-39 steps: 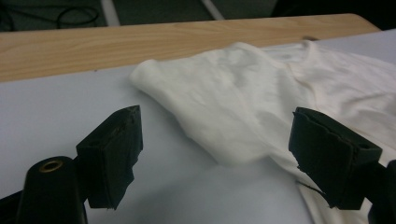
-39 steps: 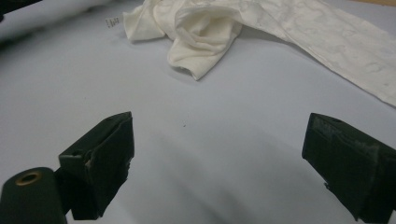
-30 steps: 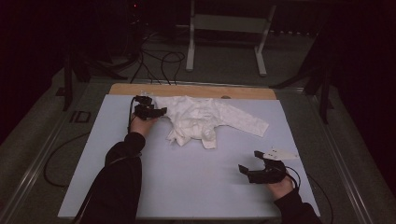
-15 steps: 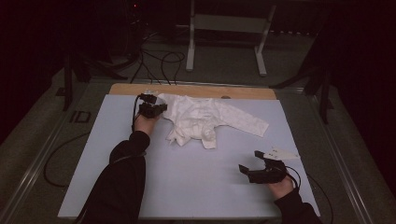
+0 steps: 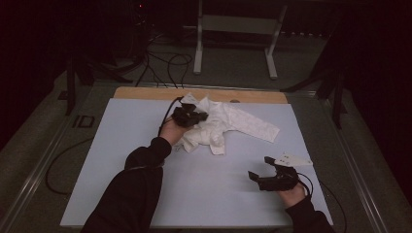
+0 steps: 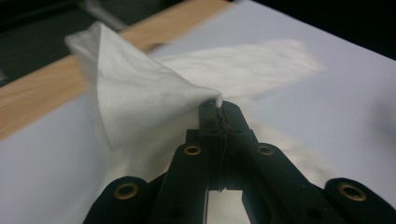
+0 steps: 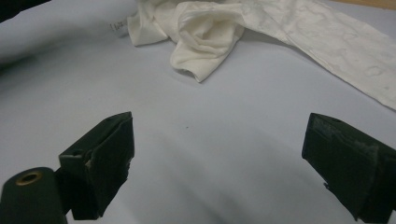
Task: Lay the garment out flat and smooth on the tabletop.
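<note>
Garment point(image 5: 223, 127) pinched in your left gripper point(image 5: 190, 116), jaws just closed on cloth; your right gripper point(image 5: 266, 175) rests wide open.

Pale blue table point(image 5: 121, 160), wooden far edge, crumpled white garment point(image 5: 228, 124), perhaps a shirt

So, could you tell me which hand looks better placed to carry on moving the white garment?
Probably the left: the left gripper is shut on a fold of the white garment. The right gripper sits open on the table, apart from the cloth.
</note>
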{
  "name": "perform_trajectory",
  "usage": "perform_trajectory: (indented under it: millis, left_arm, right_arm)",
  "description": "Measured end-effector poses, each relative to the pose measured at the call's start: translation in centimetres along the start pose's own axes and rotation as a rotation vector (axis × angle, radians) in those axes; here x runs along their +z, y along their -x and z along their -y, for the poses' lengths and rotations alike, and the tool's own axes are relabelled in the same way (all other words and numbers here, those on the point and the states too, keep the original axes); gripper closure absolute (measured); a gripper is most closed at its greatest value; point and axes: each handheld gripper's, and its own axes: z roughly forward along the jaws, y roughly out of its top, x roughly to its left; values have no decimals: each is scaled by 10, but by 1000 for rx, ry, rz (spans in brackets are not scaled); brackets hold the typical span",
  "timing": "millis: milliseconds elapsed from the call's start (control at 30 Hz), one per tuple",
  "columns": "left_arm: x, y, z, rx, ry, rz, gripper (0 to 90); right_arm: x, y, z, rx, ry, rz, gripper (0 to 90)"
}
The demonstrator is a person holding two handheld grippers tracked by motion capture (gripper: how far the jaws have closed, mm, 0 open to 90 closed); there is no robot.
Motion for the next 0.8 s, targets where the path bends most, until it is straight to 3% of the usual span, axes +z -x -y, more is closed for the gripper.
perform_trajectory:
  millis: [67, 167, 200, 233, 267, 300, 333, 400, 500, 533, 667, 700, 800]
  left_arm:
    - [10, 17, -3, 56, -20, 48, 900]
    - [27, 45, -2, 149, -94, 90, 900]
    - [32, 54, 0, 170, -117, 104, 899]
    - [32, 54, 0, 170, -117, 104, 899]
    - [41, 67, 6, 207, -168, 122, 896]
    - [41, 67, 6, 207, -168, 122, 892]
    - [49, 76, 11, 237, -208, 134, 892]
    - [52, 79, 14, 236, -227, 155, 783]
    - [47, 77, 10, 228, -207, 154, 627]
    - [43, 75, 8, 230, -190, 130, 574]
    - [29, 57, -2, 172, -138, 52, 511]
    - [29, 57, -2, 172, -138, 52, 495]
    - [25, 34, -10, 81, -110, -5, 453]
  right_arm:
    - [0, 0, 0, 4, 0, -4, 93]
    - [0, 0, 0, 4, 0, -5, 93]
    - [0, 0, 0, 3, -1, -4, 93]
    - [0, 0, 0, 2, -2, -4, 93]
    - [0, 1, 0, 3, -2, -6, 93]
    - [0, 1, 0, 3, -2, -6, 93]
    - [0, 1, 0, 4, -3, -8, 93]
    - [0, 0, 0, 0, -6, -8, 93]
    - [0, 0, 0, 1, -7, -13, 93]
    - [0, 0, 0, -2, -9, -12, 93]
    - [0, 0, 0, -1, -6, -11, 93]
    - [0, 0, 0, -1, -6, -11, 93]
    - [1, 0, 0, -2, -6, -12, 93]
